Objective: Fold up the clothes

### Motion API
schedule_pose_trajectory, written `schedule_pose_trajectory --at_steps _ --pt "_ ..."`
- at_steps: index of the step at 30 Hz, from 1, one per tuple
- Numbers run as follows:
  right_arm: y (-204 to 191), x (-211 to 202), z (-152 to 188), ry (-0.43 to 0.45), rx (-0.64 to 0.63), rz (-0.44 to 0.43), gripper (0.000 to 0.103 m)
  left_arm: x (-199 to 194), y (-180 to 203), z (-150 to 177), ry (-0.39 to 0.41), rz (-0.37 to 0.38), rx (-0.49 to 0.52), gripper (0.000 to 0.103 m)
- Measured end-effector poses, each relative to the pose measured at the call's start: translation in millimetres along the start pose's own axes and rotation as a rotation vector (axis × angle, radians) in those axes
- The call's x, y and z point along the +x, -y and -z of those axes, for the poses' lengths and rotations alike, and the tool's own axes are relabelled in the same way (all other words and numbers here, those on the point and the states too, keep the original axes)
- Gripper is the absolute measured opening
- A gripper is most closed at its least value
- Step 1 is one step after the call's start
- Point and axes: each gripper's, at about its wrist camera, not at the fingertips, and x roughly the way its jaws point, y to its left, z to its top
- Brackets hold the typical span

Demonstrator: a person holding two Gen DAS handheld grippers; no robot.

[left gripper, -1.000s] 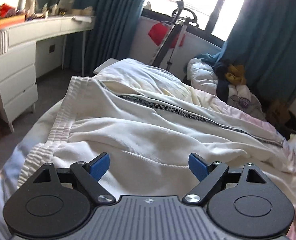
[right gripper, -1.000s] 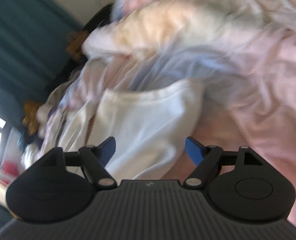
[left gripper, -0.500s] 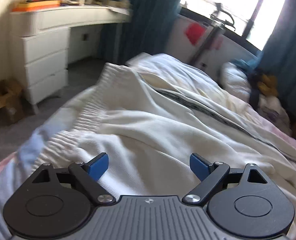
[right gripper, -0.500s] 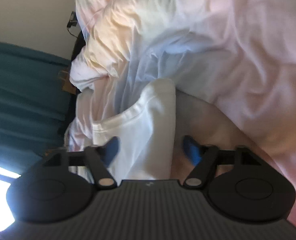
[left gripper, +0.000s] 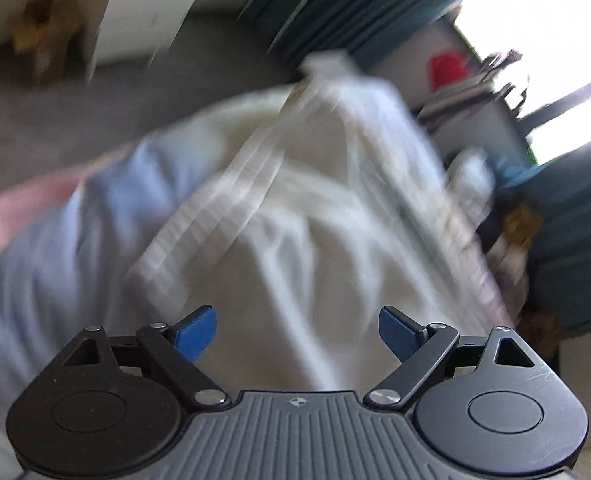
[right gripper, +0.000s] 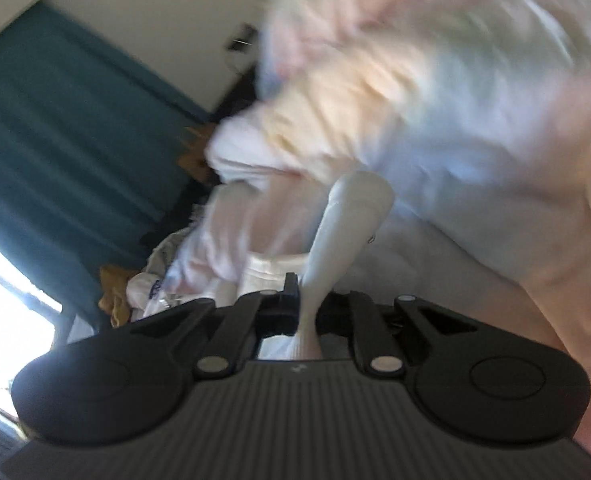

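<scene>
While left gripper jaws gape above white trousers, right gripper jaws pinch their fabric.

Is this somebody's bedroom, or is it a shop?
Most likely a bedroom. A rumpled quilt covers what looks like a bed, white clothes lie spread on it, and teal curtains hang by a bright window. The picture is blurry, but nothing looks like a shop.
</scene>
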Motion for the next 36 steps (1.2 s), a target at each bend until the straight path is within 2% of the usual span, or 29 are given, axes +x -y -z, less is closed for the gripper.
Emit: schedule_pose_trajectory --at_steps 3,5,9,13,15,17,19,21,25,27,33,36 --pt "-15 -7 4 0.019 -0.073 0.007 0.009 12 -12 0 -0.127 -0.071 -0.081 0.088" --pt "-21 -8 4 0.027 -0.104 0.019 0.009 20 -19 0 -0.168 -0.115 -0.141 0.087" --pt "-25 -4 6 0.027 -0.110 0.046 0.009 27 -29 -5 -0.126 -0.153 -0.229 0.083" --pt "-25 4 9 0.018 -0.098 0.052 0.009 38 -42 -5 -0.096 -0.130 -0.320 0.083" --pt "-27 7 10 0.022 -0.074 0.066 0.009 40 -41 -4 -0.070 -0.125 -0.327 0.082" --pt "-32 12 14 0.020 -0.054 0.088 0.009 40 -36 -4 -0.042 -0.126 -0.309 0.073" --pt "-41 15 19 0.024 -0.069 0.095 0.009 39 -33 -3 -0.023 -0.121 -0.303 0.070" --pt "-46 16 23 0.026 -0.081 0.094 0.009 36 -32 -2 -0.007 -0.109 -0.309 0.061" --pt "-47 17 23 0.036 -0.112 0.097 0.009 28 -27 -3 0.034 -0.081 -0.300 0.034" --pt "-39 20 19 0.031 -0.092 0.105 0.009 23 -23 -2 0.074 -0.056 -0.287 0.031" --pt "-5 26 7 0.004 0.022 0.129 0.009 8 -14 -3 0.136 0.016 -0.269 0.009" --pt "3 23 2 -0.003 0.040 0.123 0.009 -11 -12 -2 0.169 0.078 -0.265 0.007"
